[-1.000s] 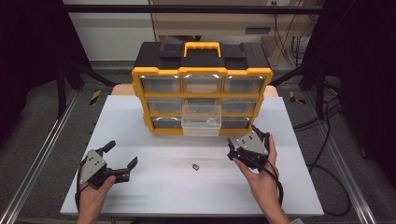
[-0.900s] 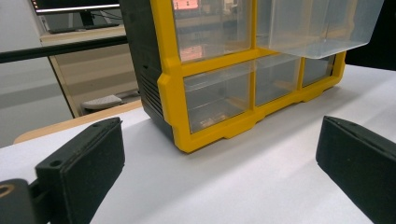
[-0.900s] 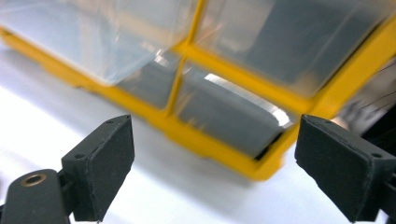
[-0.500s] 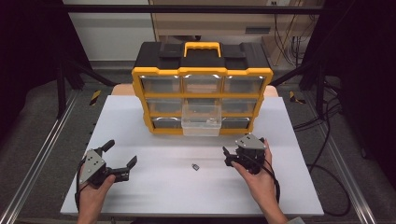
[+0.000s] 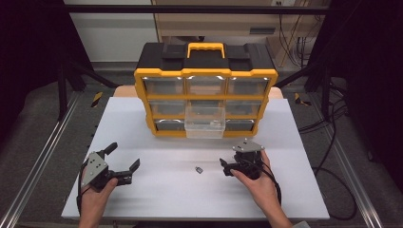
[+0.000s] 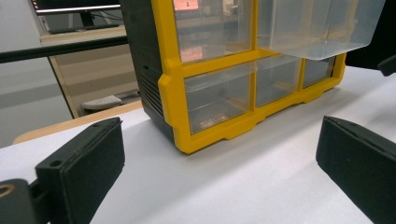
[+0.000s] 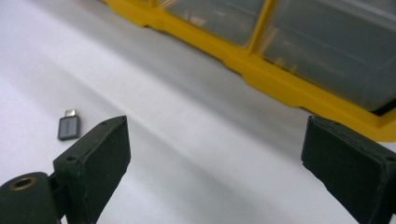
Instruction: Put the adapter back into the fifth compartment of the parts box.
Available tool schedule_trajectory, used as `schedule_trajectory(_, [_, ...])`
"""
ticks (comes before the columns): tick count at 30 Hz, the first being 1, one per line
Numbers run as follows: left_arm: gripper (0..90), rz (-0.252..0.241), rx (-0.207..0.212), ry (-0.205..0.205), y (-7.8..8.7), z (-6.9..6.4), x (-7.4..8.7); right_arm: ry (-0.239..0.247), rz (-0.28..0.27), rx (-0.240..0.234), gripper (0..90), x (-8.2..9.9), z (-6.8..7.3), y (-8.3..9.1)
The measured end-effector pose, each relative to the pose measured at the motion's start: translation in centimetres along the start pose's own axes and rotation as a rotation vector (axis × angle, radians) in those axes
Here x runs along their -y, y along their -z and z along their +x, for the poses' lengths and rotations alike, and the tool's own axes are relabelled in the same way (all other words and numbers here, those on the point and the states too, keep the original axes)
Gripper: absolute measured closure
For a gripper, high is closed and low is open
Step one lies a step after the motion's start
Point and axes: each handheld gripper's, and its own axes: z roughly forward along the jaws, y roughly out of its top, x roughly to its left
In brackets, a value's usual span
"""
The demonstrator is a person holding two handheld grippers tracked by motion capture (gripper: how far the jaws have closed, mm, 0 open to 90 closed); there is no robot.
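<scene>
right hand-held gripper (image 5: 227, 168): yours, low over the surface (image 5: 157, 190), well in front of the organizer (image 5: 206, 90), jaws spread wide, nothing btwn them.
just changed: vs earlier frames your right hand-held gripper has come down and in from the organizer's front-right toward the small adapter; jaws have just been opening a bit more, still empty.
meaning: looks like approach phase for a pick of the adapter, grasp not yet made.
small adapter (image 5: 199, 169): lies flat on the surface, in front of the organizer's open drawer, just left of your right hand-held gripper, apart from it. In the right gripper view it sits beyond the left jaw, outside the gap (image 7: 69, 127).
open drawer (image 5: 205, 122): clear, pulled out of the organizer's bottom-middle slot; prob the drop target. Contents hard to tell.
left hand-held gripper (image 5: 124, 160): in front-left of the organizer, well apart from it, jaws wide open, empty. Same spot as in earlier frames.
left gripper view: organizer's lower-left corner (image 6: 187, 116) ahead, drawer (image 6: 322, 28) sticking out above.
unchanged: adapter, drawer, organizer same as before.
next, my guess: shift right jaws over so the adapter sits btwn them, then close.
</scene>
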Motion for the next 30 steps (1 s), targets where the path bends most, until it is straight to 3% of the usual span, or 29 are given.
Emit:
schedule_trajectory(13, [1.0,0.008,-0.005,0.004,-0.1,0.1,0.0,-0.061,0.079,-0.171,8.0,0.0,1.2,-1.4])
schedule_trajectory(23, [1.0,0.003,-0.006,0.006,0.0,0.1,0.0,-0.033,0.1,-0.216,8.0,-0.1,2.7,-2.0])
schedule_trajectory(30, [1.0,0.004,-0.003,0.004,0.0,0.1,0.0,-0.044,0.099,-0.242,7.9,-0.2,3.2,-2.2])
